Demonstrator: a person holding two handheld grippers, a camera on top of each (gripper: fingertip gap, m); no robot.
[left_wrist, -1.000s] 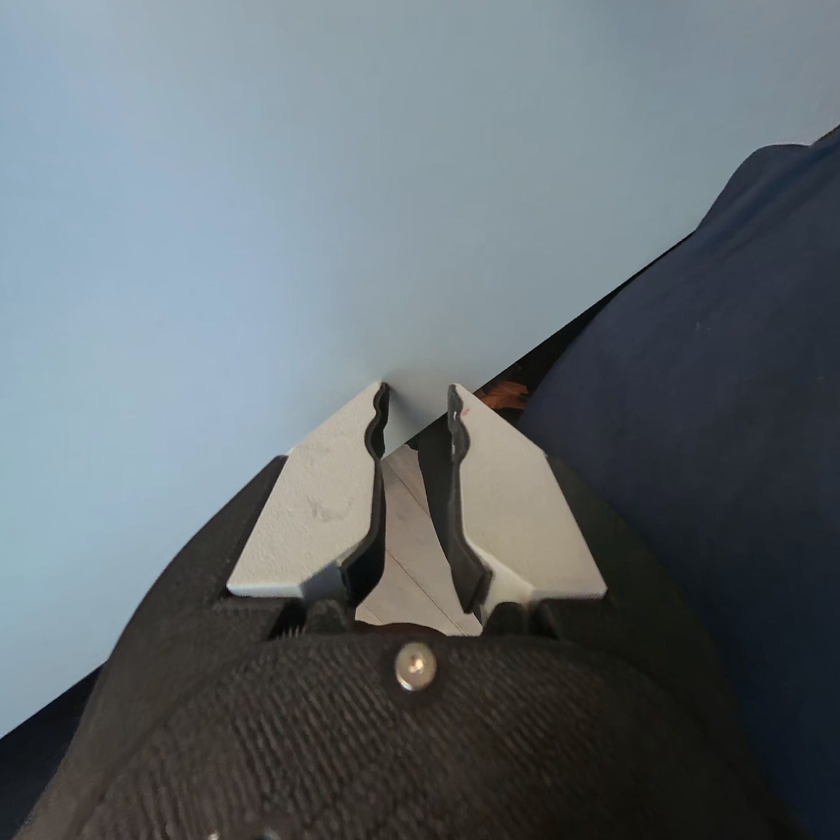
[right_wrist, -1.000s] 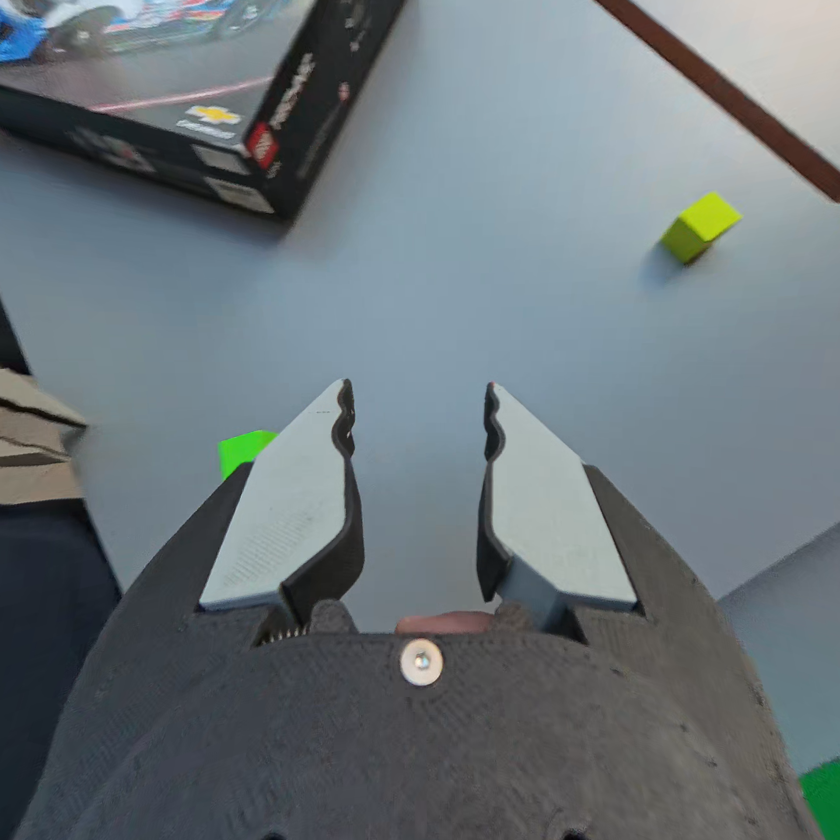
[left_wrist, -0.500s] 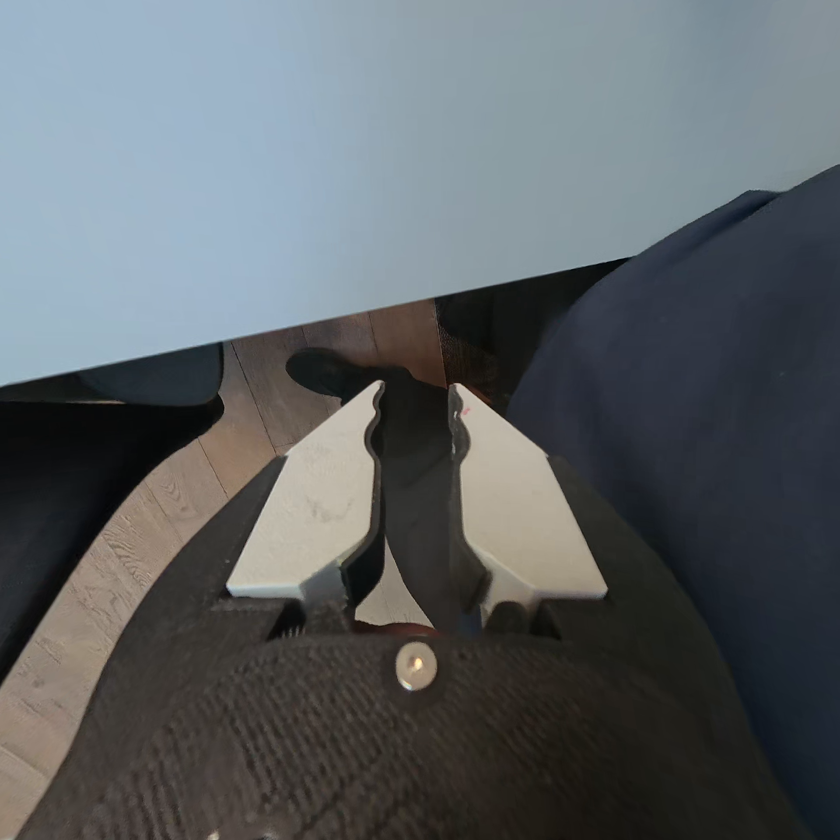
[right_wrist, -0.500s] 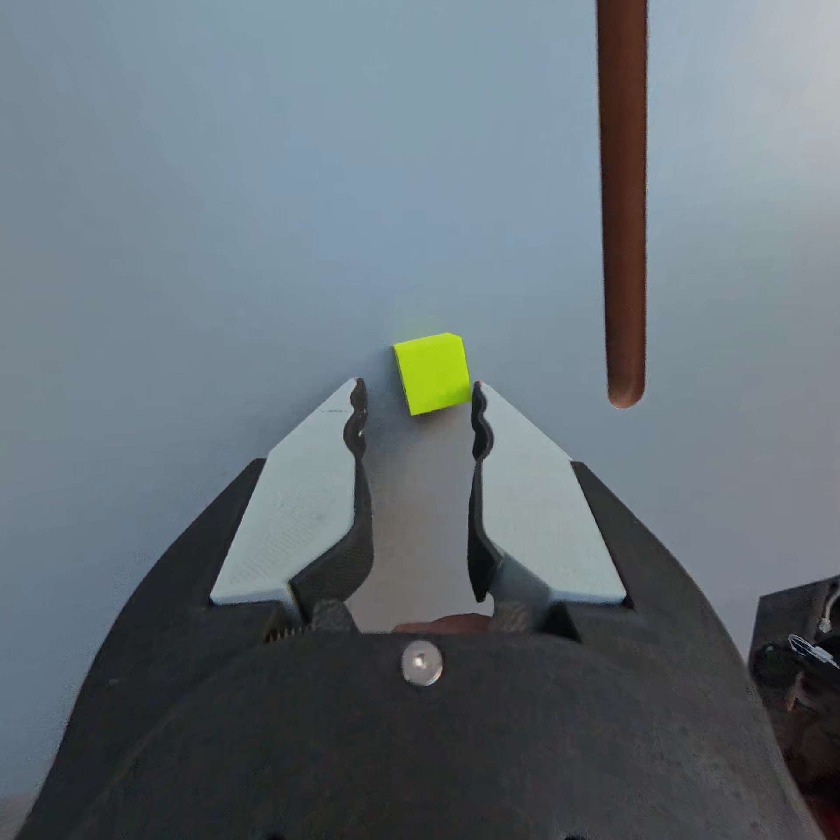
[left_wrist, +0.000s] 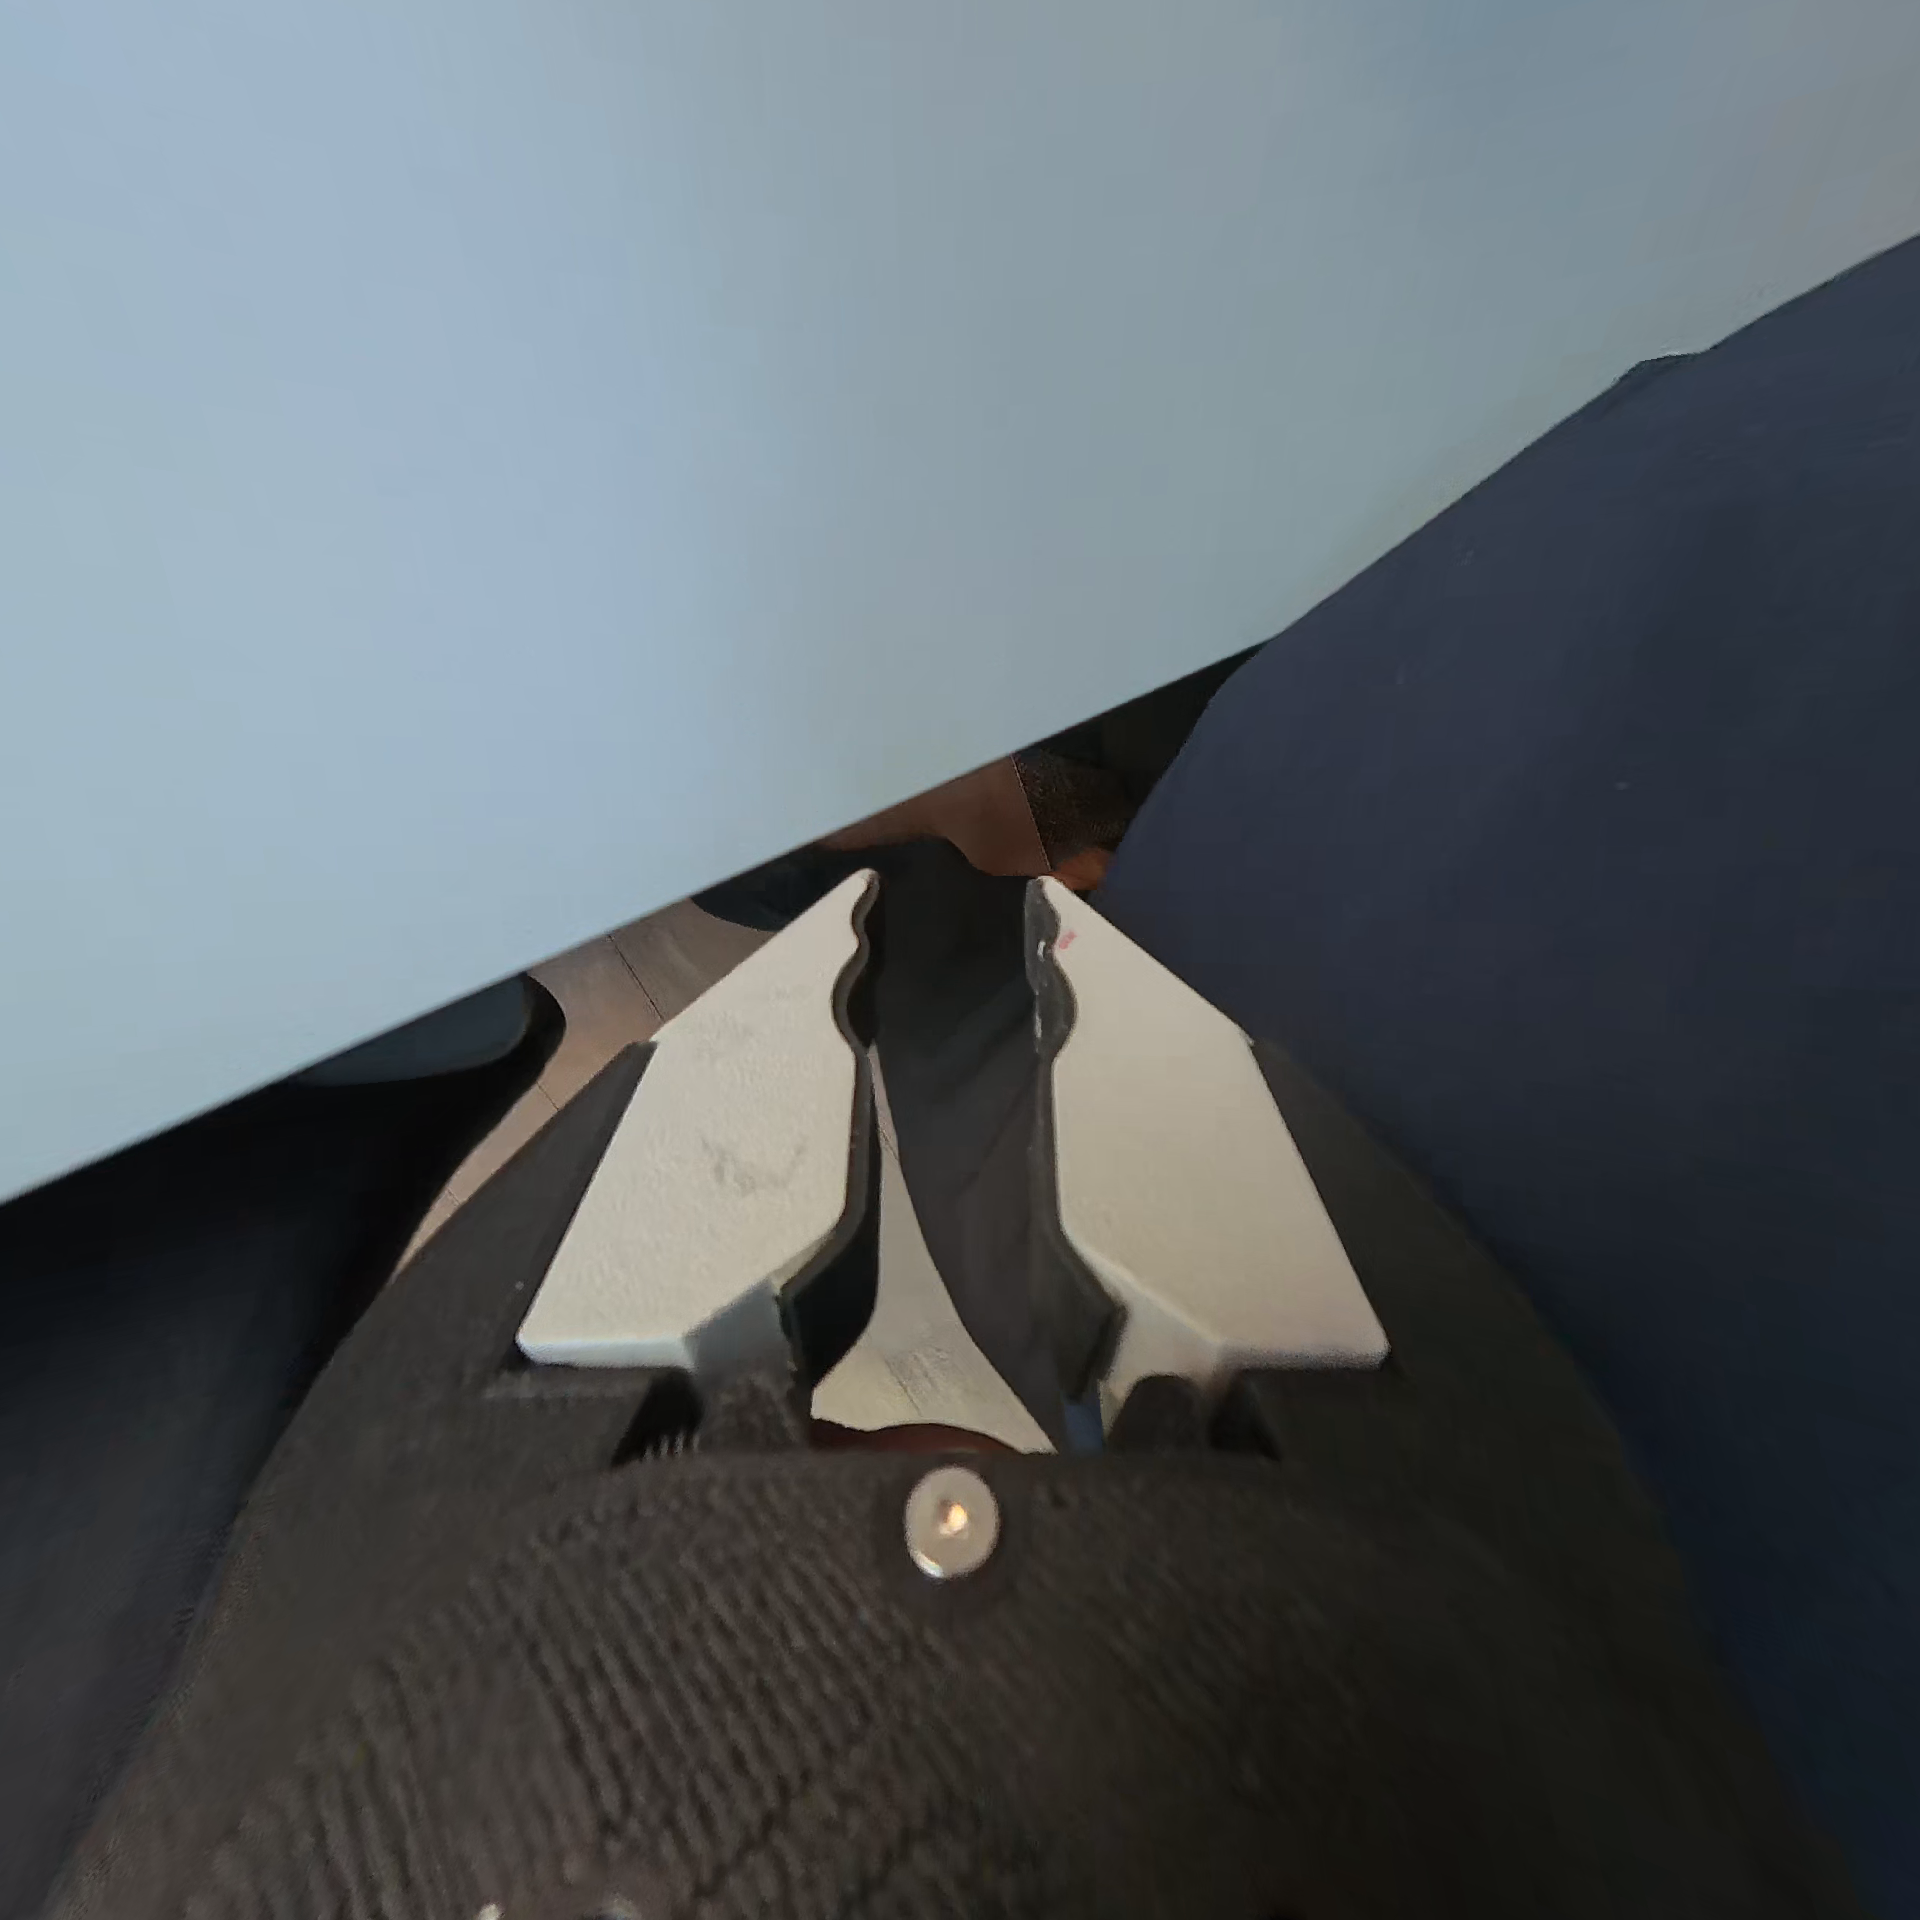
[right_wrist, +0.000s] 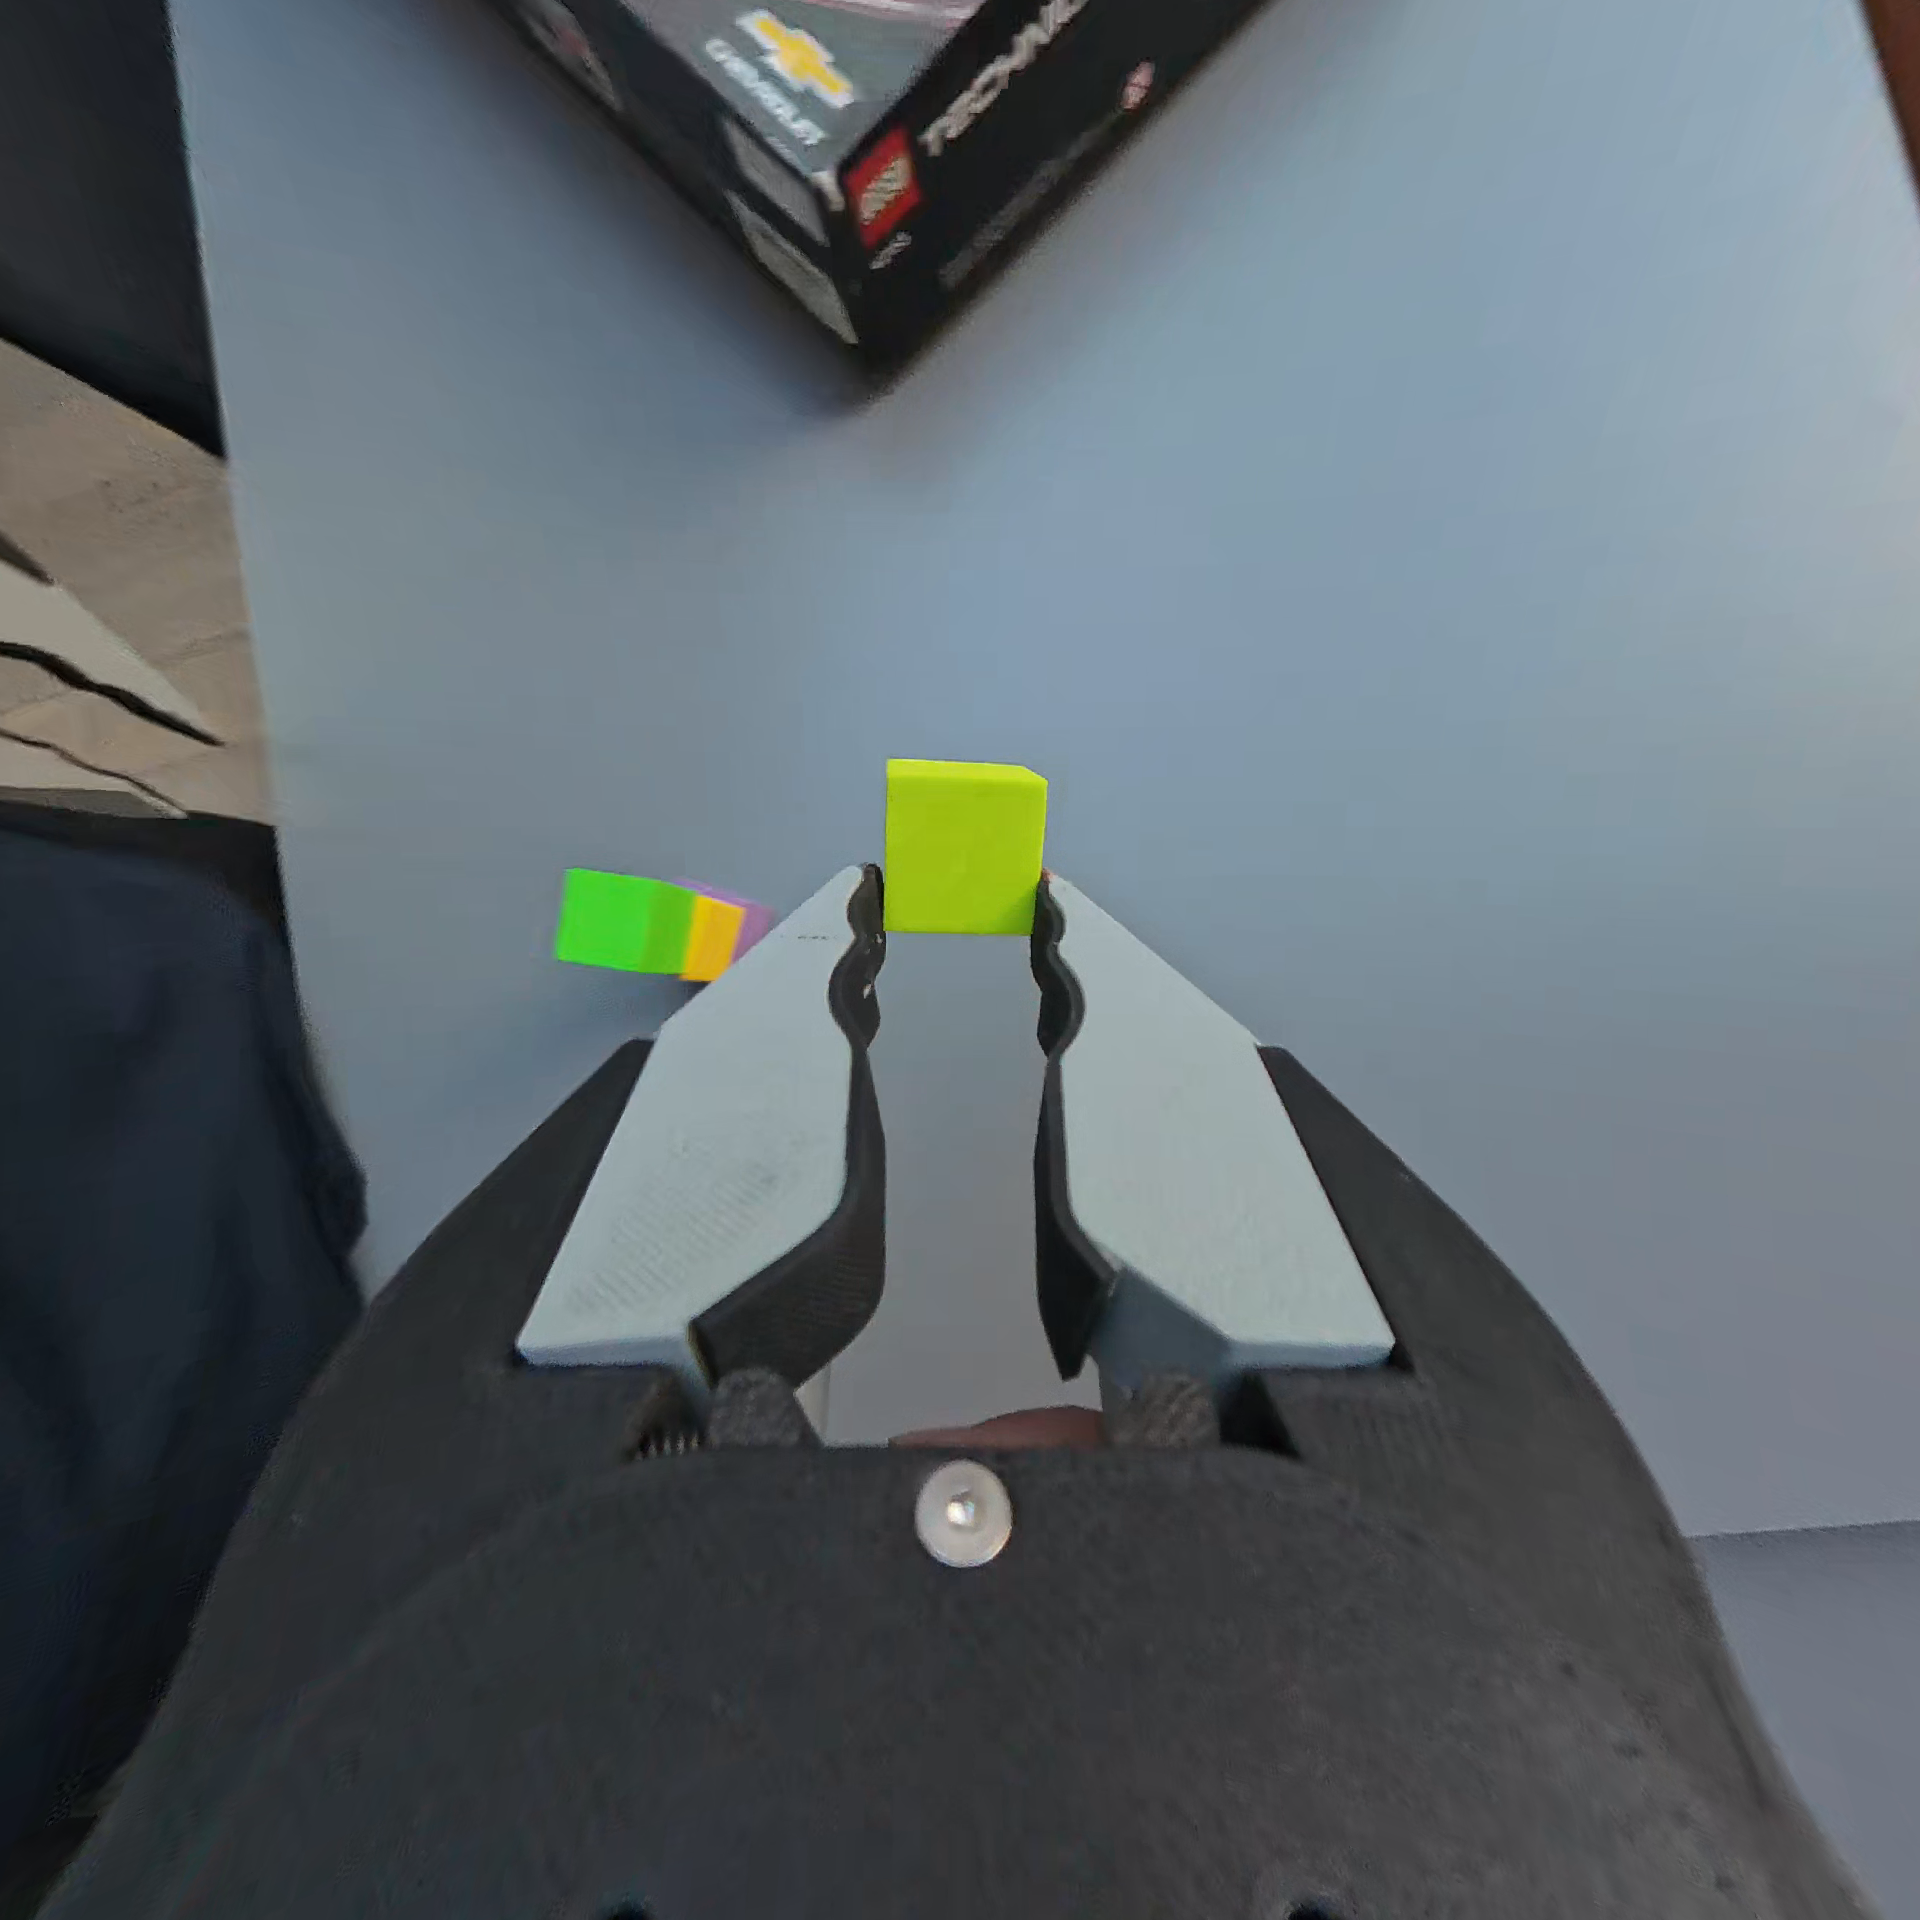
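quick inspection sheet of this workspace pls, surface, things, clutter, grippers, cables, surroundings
surface: pale blue-grey table, plain, its edge running across the left wrist view.
things: lime-yellow cube pinched at the tips of the right gripper, both pads against its sides; green cube, orange cube and purple cube bunched together on the table left of it.
clutter: black printed box at the far end.
grippers: left gripper past the table edge, fingers apart, nothing between them.
cables: nothing seen.
surroundings: wooden floor, dark blue clothing.
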